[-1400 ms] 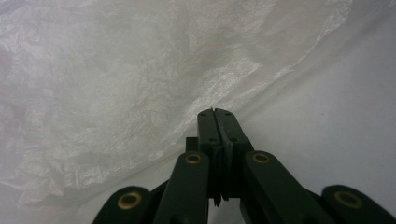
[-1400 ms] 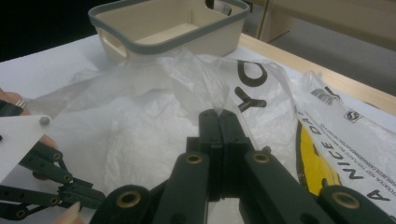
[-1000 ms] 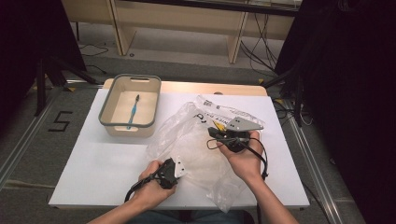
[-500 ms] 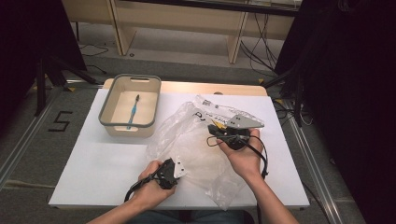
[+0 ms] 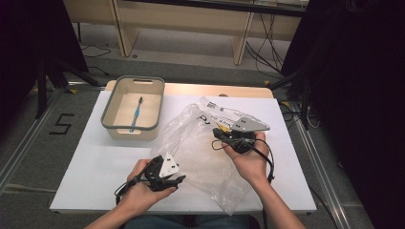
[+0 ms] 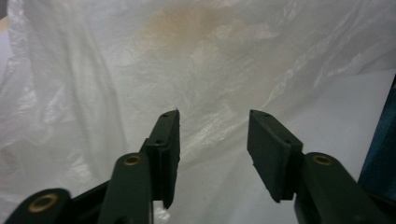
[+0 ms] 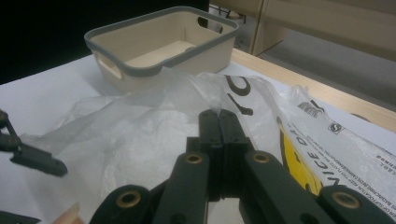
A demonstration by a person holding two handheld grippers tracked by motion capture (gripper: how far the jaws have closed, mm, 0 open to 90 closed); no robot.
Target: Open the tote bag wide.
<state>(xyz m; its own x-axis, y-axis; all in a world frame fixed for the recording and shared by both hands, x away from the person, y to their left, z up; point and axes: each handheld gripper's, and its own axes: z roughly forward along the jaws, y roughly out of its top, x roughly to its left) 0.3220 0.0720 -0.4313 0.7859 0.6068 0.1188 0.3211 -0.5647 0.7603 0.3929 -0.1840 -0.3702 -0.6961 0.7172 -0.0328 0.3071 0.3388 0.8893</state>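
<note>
Bag (image 5: 200,148): clear plastic, crumpled, lying on the white table (image 5: 95,162) just beside the bin (image 5: 109,125), on the bin's right in the high view. Long axis runs from its printed end, level with the bin's far half, back to a corner at the near table edge. Printed end shows black letters and a yellow patch (image 7: 292,156); the right gripper view gives "VICE DA" along the yellow, plus small logos and fine print too small to read. Floor left of the table carries a black "5" (image 5: 62,124).

Right gripper (image 5: 220,134): jaws closed on a fold of the bag near its printed end, film pinched between the pads.

Left gripper (image 5: 177,180): at the bag's near-left edge, away from the bin. Its jaws have just been opening; they stand apart, the film behind them, nothing pinched.

Bin holds a blue toothbrush (image 5: 135,113), its length running from the far wall toward the near wall.
</note>
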